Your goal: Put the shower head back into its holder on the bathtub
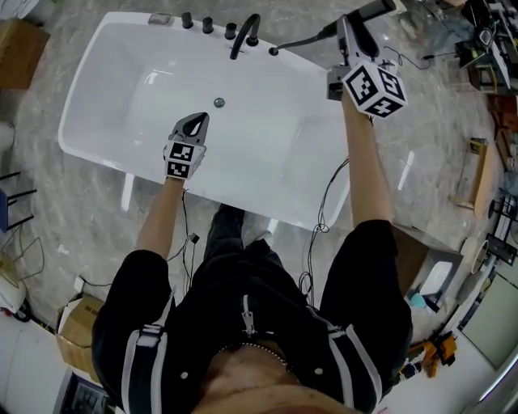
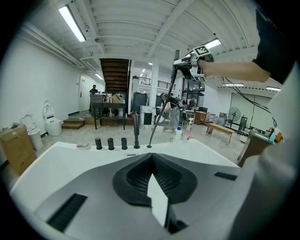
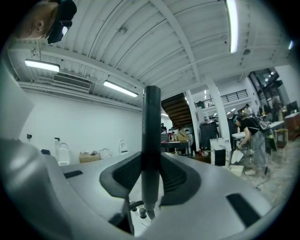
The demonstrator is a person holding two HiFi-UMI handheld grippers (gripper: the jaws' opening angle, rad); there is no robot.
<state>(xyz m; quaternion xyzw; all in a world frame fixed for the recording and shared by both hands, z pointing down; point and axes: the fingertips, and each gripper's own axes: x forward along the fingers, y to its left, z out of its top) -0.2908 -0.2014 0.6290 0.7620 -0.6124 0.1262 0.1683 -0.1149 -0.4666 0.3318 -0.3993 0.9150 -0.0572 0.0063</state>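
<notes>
My left gripper (image 2: pixel 151 157) has its jaws together on nothing. It hangs over the near half of the tub (image 1: pixel 113 73), just short of the drain (image 1: pixel 218 102). My right gripper (image 3: pixel 151 173) has its jaws clamped on the dark shower head (image 3: pixel 151 136), which stands upright between them, up in the air above the tub's far right corner. From there the hose (image 1: pixel 301 40) trails down to the holder (image 1: pixel 273 52) on the tub's far rim, just right of the spout (image 1: pixel 243 36) and the knobs (image 1: pixel 208 24).

As I judge it, the task is about halfway: the head is gripped, but it is well apart from the holder and not seated. I have yet to carry it over the holder, lower it in as the hose slack feeds back, and let go.
</notes>
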